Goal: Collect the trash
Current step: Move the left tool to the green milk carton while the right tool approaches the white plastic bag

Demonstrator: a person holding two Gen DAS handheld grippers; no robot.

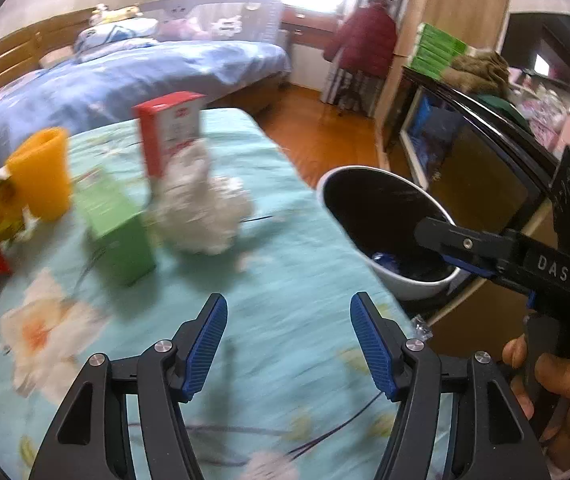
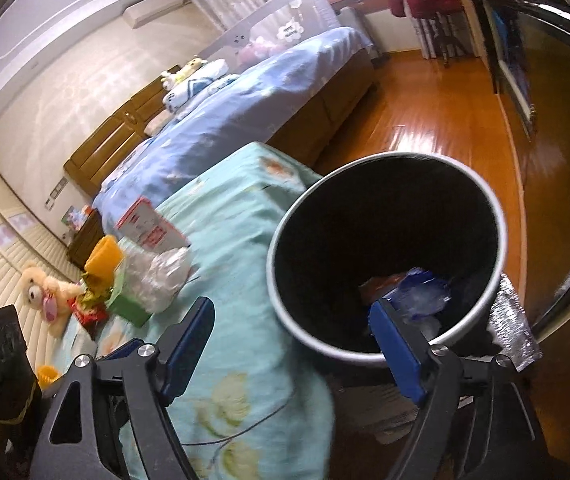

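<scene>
Right tool [image 2: 289, 344] agape at bin [image 2: 385, 350] rim

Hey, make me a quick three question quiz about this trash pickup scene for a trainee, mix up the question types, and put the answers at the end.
1. True or false: the left gripper is clamped on the crumpled white paper.
2. Multiple choice: the trash bin stands where? A) on top of the bed cover B) off the edge of the floral bed cover, on its right in the left wrist view C) on the blue bed
3. Fill in: right behind the green box stands an upright ____ box.

Key:
1. False; its jaws are open with nothing between them, as are those of the right gripper.
2. B
3. red and white
</scene>
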